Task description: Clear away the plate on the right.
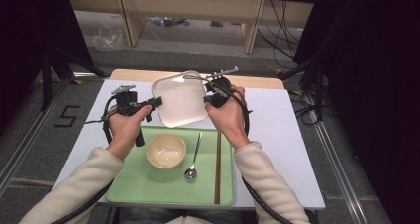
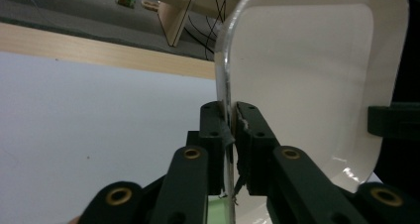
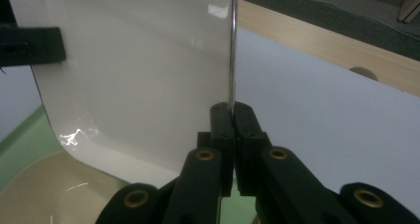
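A white square plate [image 1: 181, 97] hangs above the table between my two grippers, slightly tilted. My left gripper [image 1: 157, 102] is shut on its left rim; in the left gripper view the pads [image 2: 229, 116] pinch the plate's [image 2: 307, 75] thin edge. On the opposite side, my right gripper [image 1: 208, 99] clamps the right rim. The right gripper view has its jaws [image 3: 232, 116] pressed together on the plate's [image 3: 138, 70] edge. Each gripper view also catches the other gripper's black jaw tip at the plate's far side.
A green tray [image 1: 148, 184] lies at the table's near edge with a cream bowl [image 1: 166, 151], a metal spoon [image 1: 193, 157] and brown chopsticks [image 1: 218, 167]. The white table [image 1: 277, 120] has bare surface to the right. Wooden furniture legs and cables stand beyond the far edge.
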### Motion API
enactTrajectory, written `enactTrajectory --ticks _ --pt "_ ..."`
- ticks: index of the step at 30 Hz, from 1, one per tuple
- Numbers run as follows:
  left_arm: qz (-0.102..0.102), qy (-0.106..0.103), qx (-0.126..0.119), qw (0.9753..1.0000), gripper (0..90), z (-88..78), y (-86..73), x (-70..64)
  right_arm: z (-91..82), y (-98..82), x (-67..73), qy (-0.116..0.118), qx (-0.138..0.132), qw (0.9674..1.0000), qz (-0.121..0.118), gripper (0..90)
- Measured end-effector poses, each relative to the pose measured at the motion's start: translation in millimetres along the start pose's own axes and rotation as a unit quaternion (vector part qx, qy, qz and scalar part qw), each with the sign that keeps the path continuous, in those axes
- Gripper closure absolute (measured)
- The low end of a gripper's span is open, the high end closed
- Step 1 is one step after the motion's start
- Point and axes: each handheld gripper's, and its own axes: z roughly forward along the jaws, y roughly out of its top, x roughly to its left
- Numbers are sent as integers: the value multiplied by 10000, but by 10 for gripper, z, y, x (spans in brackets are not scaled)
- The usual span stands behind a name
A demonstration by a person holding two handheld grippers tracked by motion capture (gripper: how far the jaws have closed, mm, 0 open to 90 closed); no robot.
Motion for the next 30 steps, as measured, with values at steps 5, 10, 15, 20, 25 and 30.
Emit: enactTrajectory --ticks 5,10,15,20,25,30 --pt "271 36 -182 9995 859 -61 67 4 33 -13 -10 125 2 9998 168 896" --pt "656 205 -263 9973 872 -107 112 12 63 -30 30 264 -28 9995 140 888" --pt "1006 312 -231 9942 882 -171 174 40 85 -48 114 521 -159 9985 78 784" --pt "1018 469 -104 9936 882 -224 191 179 -91 -37 180 599 -560 9965 -163 620" --pt "907 550 -51 9943 882 -292 191 305 -207 -59 41 584 -991 9931 -228 544" --pt "840 633 60 9944 882 -381 201 449 -243 -149 -153 556 -1106 9922 -131 517"
